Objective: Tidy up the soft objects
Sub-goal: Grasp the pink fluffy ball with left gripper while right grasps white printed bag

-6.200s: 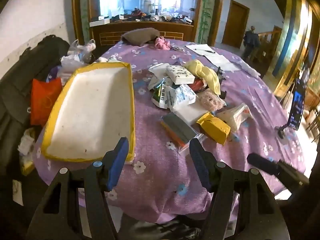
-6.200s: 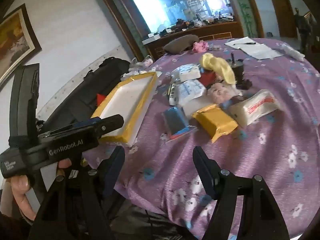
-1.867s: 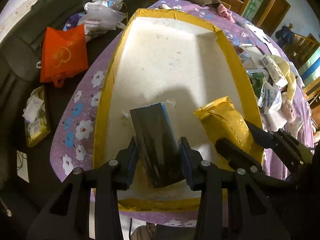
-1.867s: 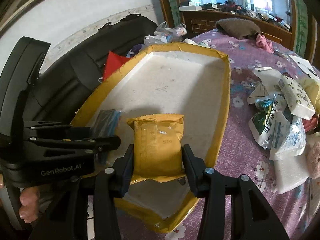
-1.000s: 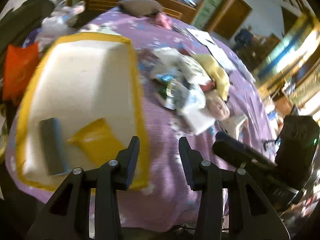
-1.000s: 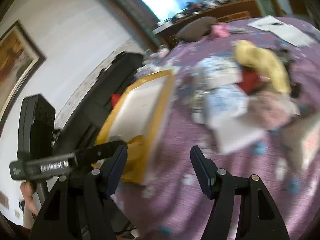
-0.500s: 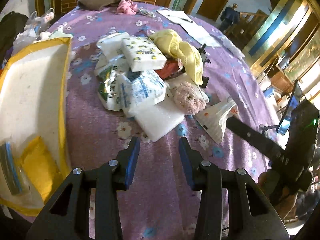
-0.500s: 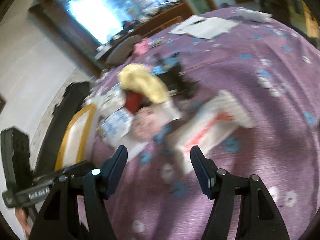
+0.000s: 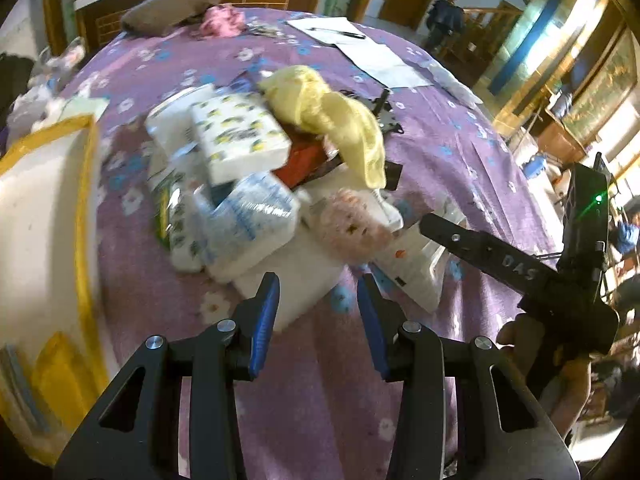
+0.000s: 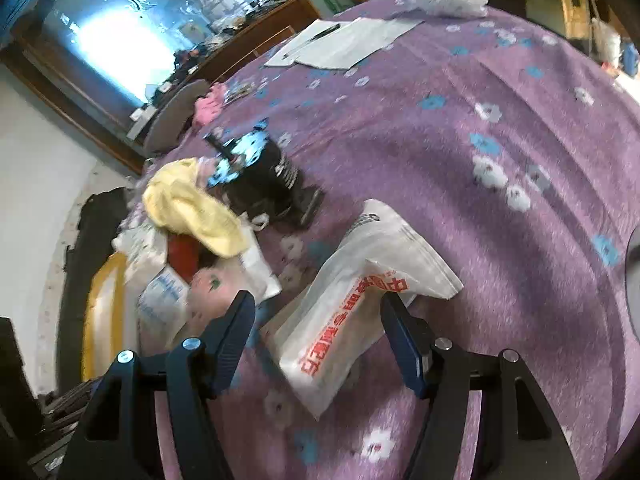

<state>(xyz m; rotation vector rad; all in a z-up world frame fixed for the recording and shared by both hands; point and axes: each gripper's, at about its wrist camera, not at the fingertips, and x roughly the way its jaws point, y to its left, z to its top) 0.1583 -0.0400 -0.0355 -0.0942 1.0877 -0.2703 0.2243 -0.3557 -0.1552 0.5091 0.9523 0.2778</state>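
A pile of soft packs lies on the purple flowered tablecloth (image 9: 440,128): a white tissue pack with yellow print (image 9: 240,136), a blue-and-white pack (image 9: 248,216), a yellow cloth (image 9: 328,120), a pink fuzzy item (image 9: 352,228) and a flat white pad (image 9: 296,280). My left gripper (image 9: 318,320) is open and empty just before the white pad. My right gripper (image 10: 318,332) is open, its fingers on either side of a white bag with red print (image 10: 360,300), apart from it. The yellow-rimmed tray (image 9: 86,208) at the left holds a yellow pack (image 9: 60,376).
A black cup with a straw (image 10: 264,176) stands behind the pile. Papers with a pen (image 10: 340,44) lie at the far side. A grey cushion (image 9: 168,4) and pink cloth (image 9: 224,20) lie at the back. A black bag (image 10: 96,232) lies beyond the table's left edge.
Both grippers have moved closer to the pile. The left now sits lower by the white pad, and the right has come down around the white red-printed bag. Both stay open.
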